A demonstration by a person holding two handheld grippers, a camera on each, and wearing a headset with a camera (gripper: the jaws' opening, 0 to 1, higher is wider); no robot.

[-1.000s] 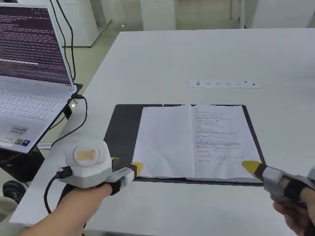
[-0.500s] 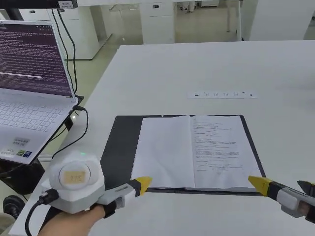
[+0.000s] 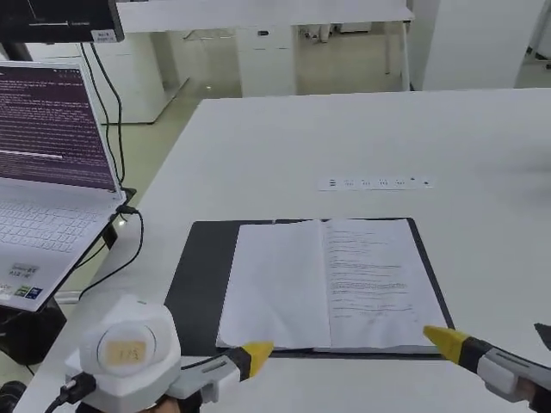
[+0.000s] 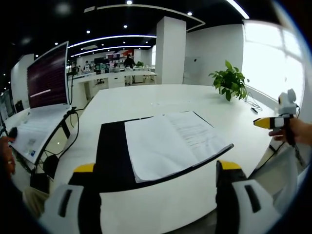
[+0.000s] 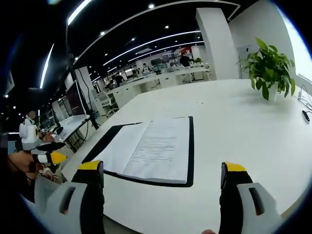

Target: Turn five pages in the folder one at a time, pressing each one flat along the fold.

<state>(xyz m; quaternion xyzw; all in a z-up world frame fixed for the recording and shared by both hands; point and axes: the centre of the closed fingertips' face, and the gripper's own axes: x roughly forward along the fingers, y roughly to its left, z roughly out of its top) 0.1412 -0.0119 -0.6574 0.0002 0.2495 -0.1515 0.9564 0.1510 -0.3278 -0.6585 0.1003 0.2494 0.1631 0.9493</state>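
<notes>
Head view: the folder (image 3: 196, 280) lies open on the white table (image 3: 344, 129), with a blank page (image 3: 275, 284) left of the fold and a printed page (image 3: 370, 284) right of it. The left gripper (image 3: 256, 351) points at its near left corner, the right gripper (image 3: 443, 338) at its near right corner, and a laptop (image 3: 43, 172) stands off to the left. Left gripper view: the jaws are spread wide and hold nothing, with the folder (image 4: 112, 156) ahead. Right gripper view: the jaws are likewise wide and empty, short of the folder (image 5: 151, 146).
</notes>
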